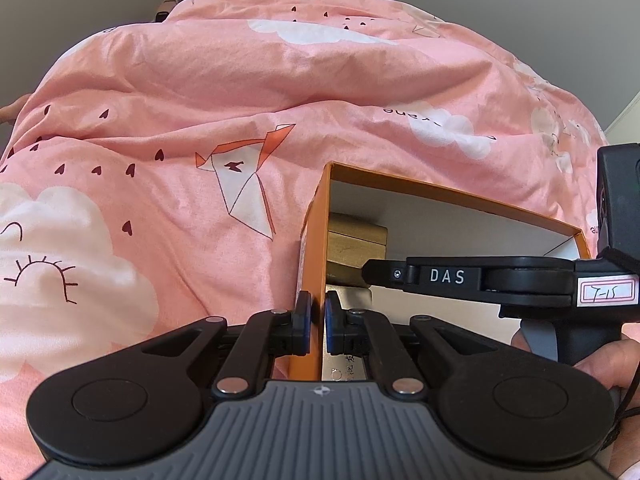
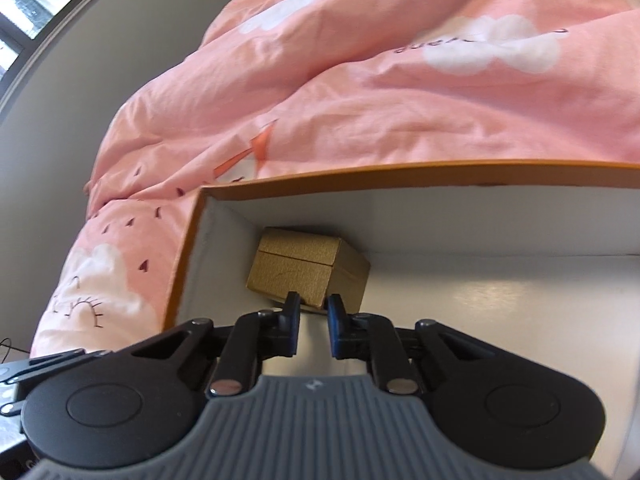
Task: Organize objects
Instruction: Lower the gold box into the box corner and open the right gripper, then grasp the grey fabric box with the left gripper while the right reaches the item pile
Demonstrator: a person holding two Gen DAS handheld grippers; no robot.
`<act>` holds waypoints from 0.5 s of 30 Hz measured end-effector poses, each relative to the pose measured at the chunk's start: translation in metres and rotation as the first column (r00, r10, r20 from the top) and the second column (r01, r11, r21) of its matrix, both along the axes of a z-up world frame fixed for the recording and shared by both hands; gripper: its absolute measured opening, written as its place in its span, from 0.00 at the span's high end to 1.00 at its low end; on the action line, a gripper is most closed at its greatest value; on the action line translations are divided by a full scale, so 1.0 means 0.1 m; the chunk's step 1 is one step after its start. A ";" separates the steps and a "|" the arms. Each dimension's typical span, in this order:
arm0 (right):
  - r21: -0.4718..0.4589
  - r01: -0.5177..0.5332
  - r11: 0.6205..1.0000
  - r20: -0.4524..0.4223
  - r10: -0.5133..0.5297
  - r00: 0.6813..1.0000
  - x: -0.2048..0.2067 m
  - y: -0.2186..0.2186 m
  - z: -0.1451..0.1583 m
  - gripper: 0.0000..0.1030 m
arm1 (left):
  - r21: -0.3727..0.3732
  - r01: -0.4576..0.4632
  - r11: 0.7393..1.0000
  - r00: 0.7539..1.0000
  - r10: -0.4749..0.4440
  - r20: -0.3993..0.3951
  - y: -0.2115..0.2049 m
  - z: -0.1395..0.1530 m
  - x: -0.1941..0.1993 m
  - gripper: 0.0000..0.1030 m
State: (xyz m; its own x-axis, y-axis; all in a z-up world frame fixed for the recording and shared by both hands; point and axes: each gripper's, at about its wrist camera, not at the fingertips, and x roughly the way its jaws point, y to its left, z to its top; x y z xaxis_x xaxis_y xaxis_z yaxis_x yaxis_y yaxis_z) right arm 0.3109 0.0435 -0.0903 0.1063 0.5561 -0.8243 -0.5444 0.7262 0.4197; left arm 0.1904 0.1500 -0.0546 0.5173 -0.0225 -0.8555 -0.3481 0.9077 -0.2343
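keep the left gripper (image 1: 318, 322) clamped on the side wall of the orange box (image 1: 452, 194) so it stays put on the pink duvet (image 1: 180, 92). the right gripper (image 2: 314, 330), jaws narrow and holding nothing, should lift clear without nudging the small gold box (image 2: 308, 270), which sits in the box's corner just beyond its fingertips.

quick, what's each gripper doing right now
left gripper: shut on the wall of the orange box.
right gripper: jaws slightly apart, holding nothing, just short of the gold box.
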 end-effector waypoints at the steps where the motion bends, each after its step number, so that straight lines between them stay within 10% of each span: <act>1: -0.003 -0.005 1.000 0.008 0.005 1.000 0.00 0.02 0.00 0.86 | 0.000 0.000 1.000 1.000 0.000 -0.001 0.00 0.00 0.00 0.93; 15: 0.025 -0.066 0.998 0.204 0.059 0.977 -0.52 -0.44 0.67 0.78 | 0.145 0.035 0.989 0.991 -0.053 0.123 -0.22 0.49 -0.48 0.82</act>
State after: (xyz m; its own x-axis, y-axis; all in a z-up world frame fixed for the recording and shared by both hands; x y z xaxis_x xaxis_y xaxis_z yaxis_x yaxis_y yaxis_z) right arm 0.2590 -0.0004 -0.0231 0.2336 0.5924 -0.7710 -0.6644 0.6762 0.3182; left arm 0.1420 0.1278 -0.0061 0.6227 0.0694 -0.7793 -0.2828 0.9487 -0.1415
